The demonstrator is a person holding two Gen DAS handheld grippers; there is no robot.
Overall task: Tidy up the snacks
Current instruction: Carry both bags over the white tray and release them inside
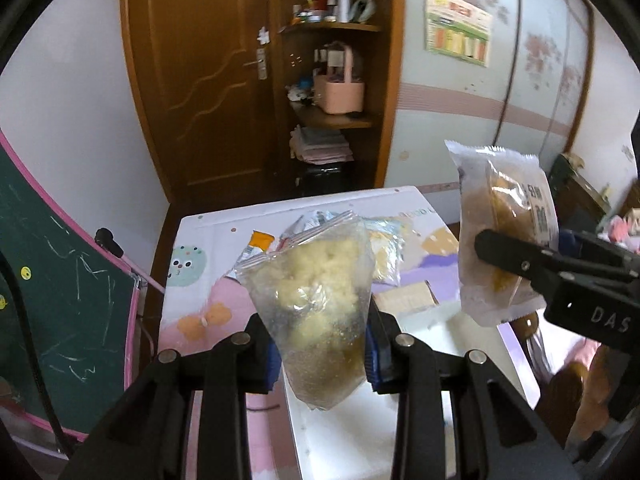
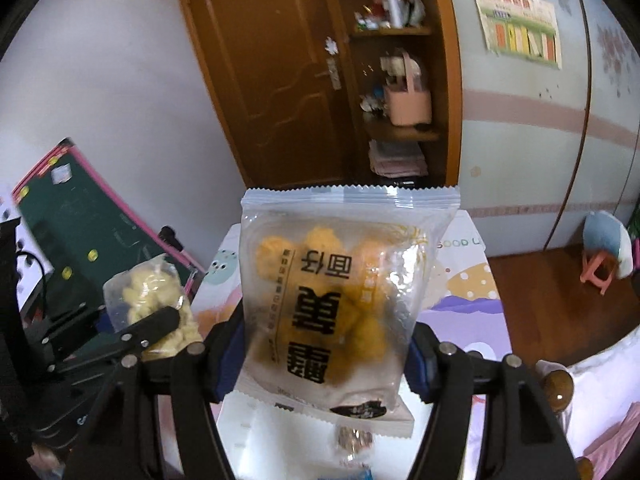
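Clear snack bag (image 1: 316, 312) upright, wide end up, between left fingers (image 1: 276, 356).

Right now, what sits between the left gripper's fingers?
A clear bag of pale yellow snacks, pinched by the left gripper; left wrist view shows it.

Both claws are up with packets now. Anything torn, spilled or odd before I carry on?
No tear or spill shows. The left claw is shut on the clear bag, the right claw on the printed snack pack, whose label reads upside down.

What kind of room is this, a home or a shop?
Probably a home, perhaps a child's room: a wooden door, a corner shelf of small household items, and a chalkboard beside a cartoon-print table.
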